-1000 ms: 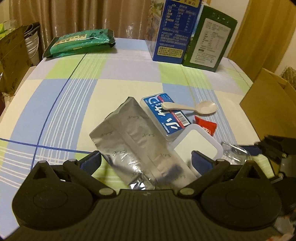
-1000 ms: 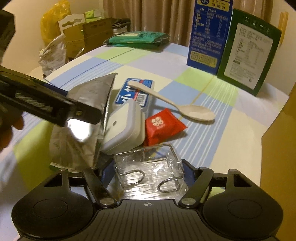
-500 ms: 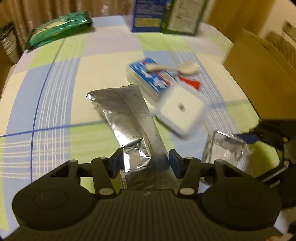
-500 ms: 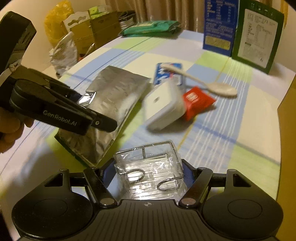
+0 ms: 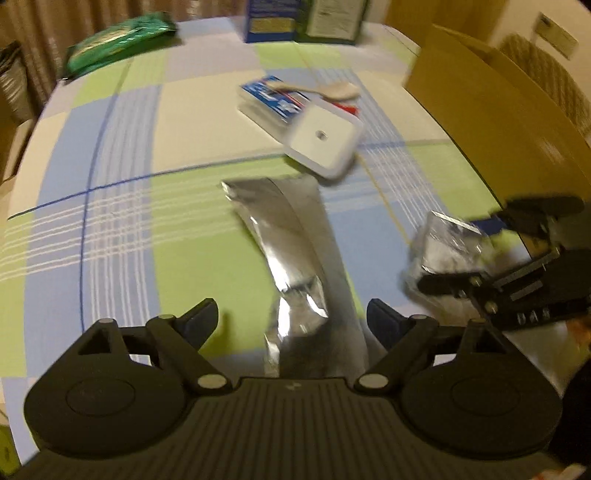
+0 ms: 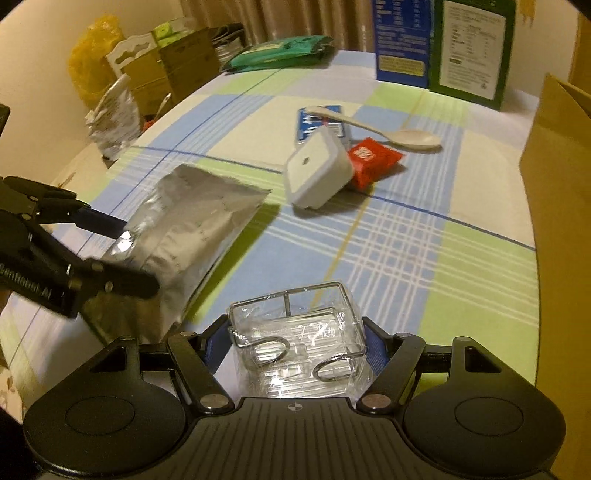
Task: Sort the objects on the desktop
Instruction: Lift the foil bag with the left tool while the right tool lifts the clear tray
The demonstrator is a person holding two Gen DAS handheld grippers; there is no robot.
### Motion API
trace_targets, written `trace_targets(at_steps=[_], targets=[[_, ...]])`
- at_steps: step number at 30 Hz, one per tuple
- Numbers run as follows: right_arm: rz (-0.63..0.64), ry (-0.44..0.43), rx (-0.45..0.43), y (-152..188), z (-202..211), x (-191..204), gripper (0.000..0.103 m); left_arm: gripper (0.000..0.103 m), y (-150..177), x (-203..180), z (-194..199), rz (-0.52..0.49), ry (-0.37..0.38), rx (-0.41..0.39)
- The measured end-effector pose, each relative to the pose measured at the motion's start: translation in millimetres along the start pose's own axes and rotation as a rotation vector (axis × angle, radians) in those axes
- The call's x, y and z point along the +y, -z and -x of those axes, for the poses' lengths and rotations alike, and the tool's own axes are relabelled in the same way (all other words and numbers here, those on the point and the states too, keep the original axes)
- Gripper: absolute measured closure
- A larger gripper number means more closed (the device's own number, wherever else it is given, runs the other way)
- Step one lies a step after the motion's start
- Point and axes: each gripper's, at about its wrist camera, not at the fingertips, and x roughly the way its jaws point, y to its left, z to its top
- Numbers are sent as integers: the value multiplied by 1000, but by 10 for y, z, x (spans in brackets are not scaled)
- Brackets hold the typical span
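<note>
Checked tablecloth (image 5: 110, 229) bears foil pouch (image 5: 295, 236), seemingly pointing away lengthwise

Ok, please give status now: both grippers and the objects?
Left hand-held gripper opening, silver pouch between jaws. Right hand-held gripper shut on clear box. Nothing blocking.

Left wrist view is motion-blurred throughout. The clear wrapped packet (image 5: 448, 243) at right is smeared; its contents cannot be read. The silver foil pouch (image 5: 295, 254) has its near end hidden behind the left gripper's body. The blue carton (image 5: 271, 14) and green carton (image 5: 334, 16) are cut off by the top edge. The red packet (image 6: 373, 160) is partly hidden behind the white square container (image 6: 317, 171).
</note>
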Motion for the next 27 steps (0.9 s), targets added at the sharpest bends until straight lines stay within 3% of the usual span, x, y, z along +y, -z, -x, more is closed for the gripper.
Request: trace_targets(at_steps=[7, 11, 16, 21, 23, 24, 27], targets=[[11, 59, 8, -11, -66, -52, 34, 20, -185, -85, -193, 0, -36, 22], [6, 57, 5, -27, -76, -66, 34, 35, -210, -118, -314, -10, -35, 65], [11, 58, 6, -35, -90, -56, 34, 41, -203, -135, -389, -6, -14, 94], [16, 54, 8, -34, -107, -34, 34, 42, -209, -211, -416, -55, -41, 93], [15, 54, 9, -34, -111, -33, 34, 48, -208, -252, -418, -85, -52, 91], [16, 54, 9, -33, -108, -30, 34, 58, -206, -274, -410, -99, -57, 90], [14, 53, 9, -32, -106, -32, 34, 61, -200, -286, -385, -114, -59, 91]])
